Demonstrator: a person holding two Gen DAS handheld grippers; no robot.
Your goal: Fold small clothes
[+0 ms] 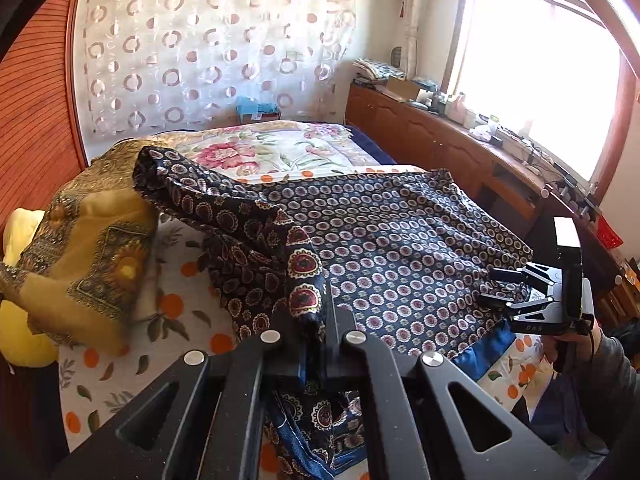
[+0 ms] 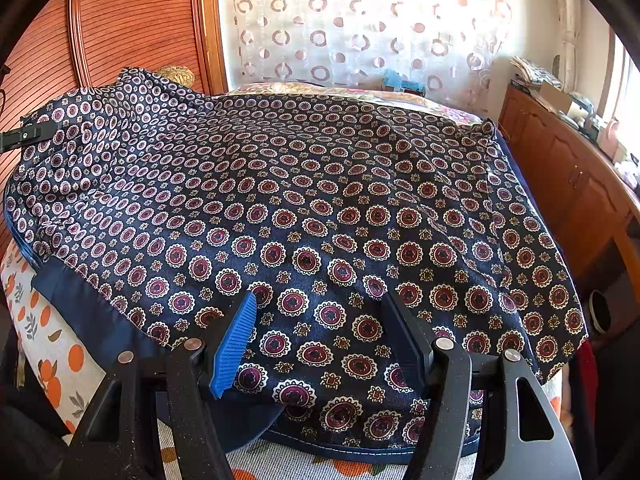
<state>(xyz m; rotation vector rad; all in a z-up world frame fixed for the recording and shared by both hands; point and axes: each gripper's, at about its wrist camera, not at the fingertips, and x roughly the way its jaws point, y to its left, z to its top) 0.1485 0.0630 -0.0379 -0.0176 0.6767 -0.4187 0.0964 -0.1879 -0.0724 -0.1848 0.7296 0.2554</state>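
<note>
A navy cloth (image 2: 320, 184) printed with red and white medallions is spread over the bed. My left gripper (image 1: 320, 320) is shut on one corner of the cloth (image 1: 304, 280) and holds it up, so a fold rises from the bed toward it. In the right wrist view the left gripper (image 2: 24, 134) shows as a black tip at the cloth's far left edge. My right gripper (image 2: 320, 340) stands open over the cloth's near edge, with the fabric lying flat between its blue pad (image 2: 236, 344) and the other finger. From the left wrist, the right gripper (image 1: 496, 288) sits at the cloth's right edge, held by a hand.
A yellow patterned cloth (image 1: 92, 248) is heaped at the left of the bed. The bed sheet (image 1: 180, 312) has an orange-fruit print, and a floral quilt (image 1: 280, 148) lies farther back. A wooden cabinet (image 1: 440, 140) with clutter runs under the window on the right.
</note>
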